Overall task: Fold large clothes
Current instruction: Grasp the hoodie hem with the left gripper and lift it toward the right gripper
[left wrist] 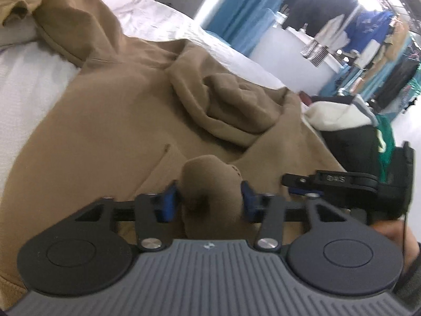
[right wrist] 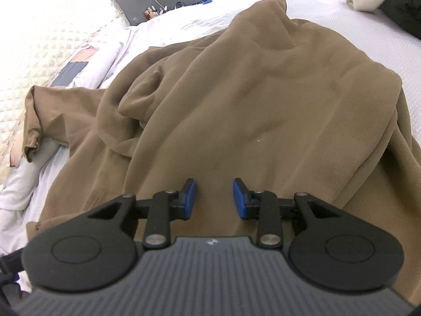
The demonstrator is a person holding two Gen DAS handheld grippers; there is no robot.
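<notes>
Between your left tool's (left wrist: 210,197) blue pads a bunched fold of the brown hoodie (left wrist: 118,110) is clamped, the garment sprawled over the bed (left wrist: 23,79) ahead: the gather step, calling next for a carry across. Only your right view shows the right tool (right wrist: 214,197) parted, empty, just above the cloth.

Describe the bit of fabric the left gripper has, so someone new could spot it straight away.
Start at the white bed and the brown hoodie spread across it. At the hoodie's near edge, a bunched fold of brown fabric stands up between the blue pads of the left gripper. Unlike the crumpled hood lying further back, this fold is raised and pinched.
</notes>
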